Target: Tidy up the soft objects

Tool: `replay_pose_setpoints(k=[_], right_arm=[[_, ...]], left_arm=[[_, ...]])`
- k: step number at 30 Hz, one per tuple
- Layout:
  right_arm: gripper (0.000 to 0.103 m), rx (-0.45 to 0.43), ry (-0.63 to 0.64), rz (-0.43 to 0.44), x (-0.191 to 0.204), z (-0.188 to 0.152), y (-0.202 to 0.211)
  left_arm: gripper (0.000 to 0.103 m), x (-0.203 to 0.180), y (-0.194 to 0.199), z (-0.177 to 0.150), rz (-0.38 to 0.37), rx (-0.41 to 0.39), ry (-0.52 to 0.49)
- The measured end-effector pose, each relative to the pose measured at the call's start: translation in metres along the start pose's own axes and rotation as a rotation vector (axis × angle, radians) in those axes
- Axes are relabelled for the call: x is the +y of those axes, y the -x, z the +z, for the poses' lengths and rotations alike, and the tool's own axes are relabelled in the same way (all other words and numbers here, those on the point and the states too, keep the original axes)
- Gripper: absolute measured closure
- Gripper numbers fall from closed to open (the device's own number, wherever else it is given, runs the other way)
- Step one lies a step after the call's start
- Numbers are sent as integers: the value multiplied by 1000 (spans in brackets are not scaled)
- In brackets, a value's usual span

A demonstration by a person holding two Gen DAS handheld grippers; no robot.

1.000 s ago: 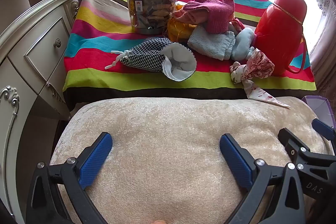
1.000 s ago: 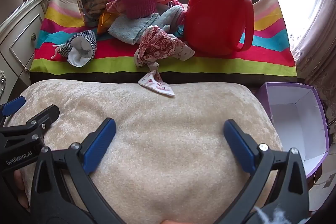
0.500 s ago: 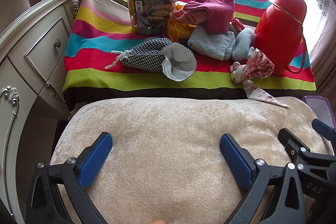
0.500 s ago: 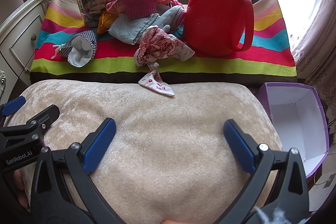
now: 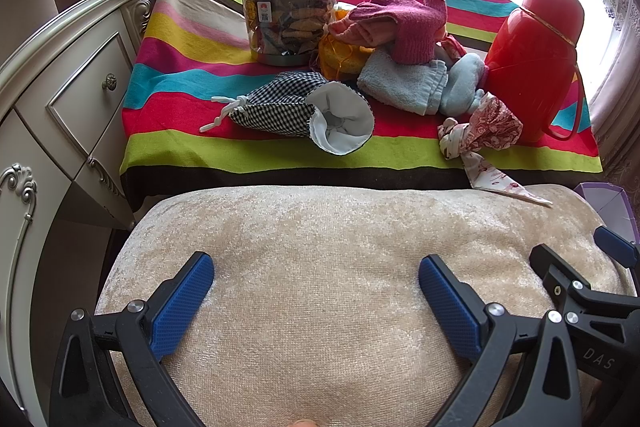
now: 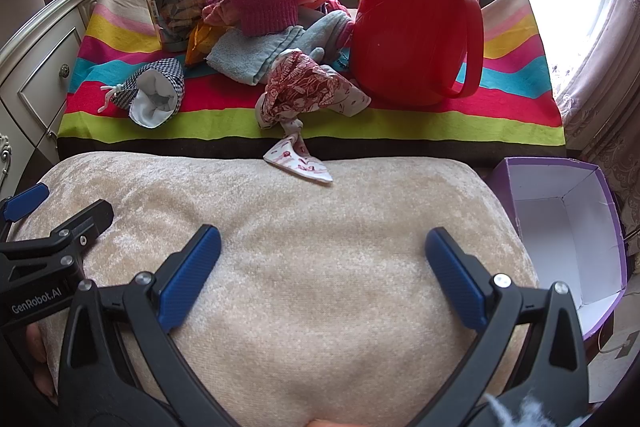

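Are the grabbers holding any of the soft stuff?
No. The left gripper and right gripper are both open and empty above the beige cushion.

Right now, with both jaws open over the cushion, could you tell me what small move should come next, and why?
I would probably ease the right gripper forward toward the red-patterned cloth. It is the nearest soft item, its tail hangs off the striped table onto the beige cushion, and the open purple box sits on that side. Both grippers hold nothing.
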State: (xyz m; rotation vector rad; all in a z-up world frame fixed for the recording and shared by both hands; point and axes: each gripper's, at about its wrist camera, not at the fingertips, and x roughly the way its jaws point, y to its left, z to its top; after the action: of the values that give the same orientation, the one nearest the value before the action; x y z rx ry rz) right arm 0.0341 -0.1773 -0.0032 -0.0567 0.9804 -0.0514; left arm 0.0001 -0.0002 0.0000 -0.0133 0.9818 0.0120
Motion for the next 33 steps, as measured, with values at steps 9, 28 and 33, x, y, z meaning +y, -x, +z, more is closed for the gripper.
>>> replay_pose_setpoints(k=[9,28,33], right_arm=[[0,19,8,22,-1,0,2],[0,88,45,135,-9,85,-52],[0,127,43,138,-5,103,-79]], left_arm=[[0,5,-3,7,-20,47,8],[3,49,-112,126,-144,252,331],[14,37,-142,137,-98,289,277]])
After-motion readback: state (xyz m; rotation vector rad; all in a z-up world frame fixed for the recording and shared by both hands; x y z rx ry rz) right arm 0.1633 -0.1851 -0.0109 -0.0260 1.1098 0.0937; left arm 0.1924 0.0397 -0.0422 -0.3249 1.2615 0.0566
